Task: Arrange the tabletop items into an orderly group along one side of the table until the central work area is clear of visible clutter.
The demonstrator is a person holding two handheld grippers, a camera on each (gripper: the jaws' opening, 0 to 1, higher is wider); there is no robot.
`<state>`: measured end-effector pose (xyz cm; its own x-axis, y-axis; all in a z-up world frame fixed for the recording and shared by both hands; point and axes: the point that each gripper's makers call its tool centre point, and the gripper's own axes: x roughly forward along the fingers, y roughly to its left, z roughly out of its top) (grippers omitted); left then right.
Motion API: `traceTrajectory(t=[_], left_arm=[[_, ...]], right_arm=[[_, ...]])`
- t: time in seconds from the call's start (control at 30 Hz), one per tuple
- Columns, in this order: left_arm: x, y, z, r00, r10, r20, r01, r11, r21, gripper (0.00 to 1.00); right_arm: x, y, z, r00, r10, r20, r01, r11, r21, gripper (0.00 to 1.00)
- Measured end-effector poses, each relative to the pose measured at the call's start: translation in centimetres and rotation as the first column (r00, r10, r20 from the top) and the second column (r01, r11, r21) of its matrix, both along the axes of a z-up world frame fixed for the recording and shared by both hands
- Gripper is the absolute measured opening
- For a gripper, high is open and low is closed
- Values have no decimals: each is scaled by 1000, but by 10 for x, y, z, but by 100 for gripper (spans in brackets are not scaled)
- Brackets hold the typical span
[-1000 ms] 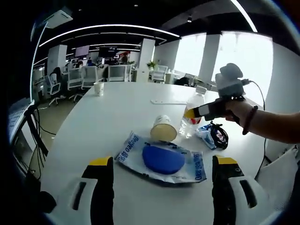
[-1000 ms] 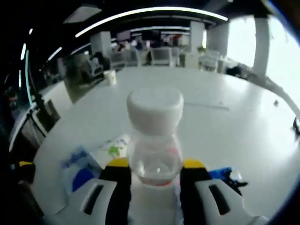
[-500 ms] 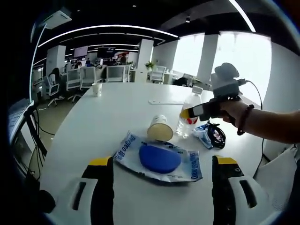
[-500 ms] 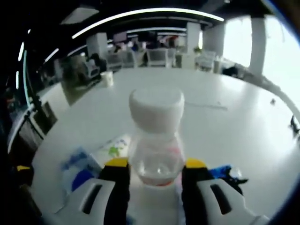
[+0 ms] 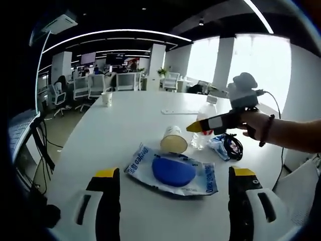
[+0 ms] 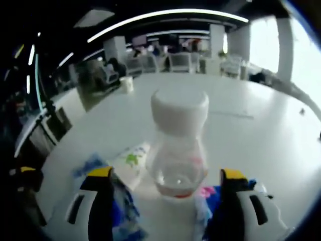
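Observation:
A clear plastic bottle (image 6: 179,145) with a white cap stands upright on the white table (image 5: 125,125). My right gripper (image 6: 166,173) is open, its yellow-tipped jaws wide apart on either side of the bottle without touching it. In the left gripper view, a hand holds the right gripper (image 5: 200,125) beside the bottle (image 5: 204,131). A paper cup (image 5: 174,139) lies on its side next to it. In front lies a blue disc (image 5: 173,170) on a white-and-blue wrapper (image 5: 203,182). My left gripper (image 5: 175,173) is open, low over the table's near edge.
A blue packet with a black cable (image 5: 228,145) lies right of the bottle. Farther back, a flat white strip (image 5: 180,111) lies on the table and a second paper cup (image 5: 107,98) stands at the far left edge. Office chairs stand beyond the table.
My right gripper's jaws have opened and let go of the bottle, which now stands between them. The left gripper has hardly moved.

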<state>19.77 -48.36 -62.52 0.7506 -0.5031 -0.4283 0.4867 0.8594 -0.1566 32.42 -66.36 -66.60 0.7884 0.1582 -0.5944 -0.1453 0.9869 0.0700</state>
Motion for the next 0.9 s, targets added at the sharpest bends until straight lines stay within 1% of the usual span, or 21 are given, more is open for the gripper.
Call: traceTrajectory(t=[0.13, 0.17, 0.23, 0.37, 0.4, 0.47, 0.53, 0.57, 0.63, 0.67, 0.7, 0.73, 0.8, 0.87, 0.9], left_arm=[[0, 2, 4, 1000, 15, 9, -15, 1000, 5, 93], [0, 2, 5, 1000, 16, 12, -16, 1000, 6, 94], [0, 3, 9, 999, 22, 26, -23, 1000, 12, 95], [1, 3, 12, 999, 27, 31, -27, 1000, 10, 97], [1, 3, 14, 999, 30, 34, -30, 999, 11, 98], [2, 4, 17, 998, 34, 53, -35, 999, 13, 99], [2, 5, 18, 998, 38, 56, -39, 999, 13, 100], [2, 6, 17, 998, 40, 54, -41, 999, 12, 100], [2, 7, 16, 998, 45, 51, -46, 999, 13, 100], [1, 7, 16, 997, 45, 57, -46, 999, 13, 100], [1, 7, 16, 997, 45, 58, -46, 999, 14, 100], [1, 7, 17, 997, 43, 65, -44, 999, 15, 100], [1, 7, 16, 997, 45, 69, -46, 999, 16, 100], [1, 8, 13, 997, 47, 63, -48, 999, 17, 100], [2, 8, 12, 997, 49, 64, -50, 999, 17, 100]], right_arm=[[-4, -3, 5, 998, 51, 25, -51, 998, -30, 98], [-5, -4, 9, 997, 63, 42, -62, 997, -35, 100], [-8, -4, 17, 994, 88, 68, -86, 996, -34, 100], [-18, -5, 21, 989, 137, 55, -135, 990, -35, 100], [-21, -7, 22, 988, 141, 58, -139, 989, -40, 100], [-28, -9, 26, 987, 149, 65, -147, 989, -28, 100], [-34, -8, 30, 983, 164, 82, -163, 986, -18, 100], [-39, -6, 34, 978, 186, 96, -186, 983, -11, 100], [-46, -7, 38, 972, 204, 115, -203, 979, -21, 100], [-49, -6, 42, 967, 215, 134, -216, 976, -11, 100], [-53, -6, 44, 966, 217, 137, -219, 976, -5, 100], [-59, -5, 46, 959, 240, 151, -241, 970, -6, 100], [-69, -6, 49, 954, 256, 158, -258, 966, -6, 100], [-78, -5, 53, 944, 278, 176, -284, 959, 10, 100], [-82, -2, 55, 936, 300, 182, -309, 951, 22, 100]])
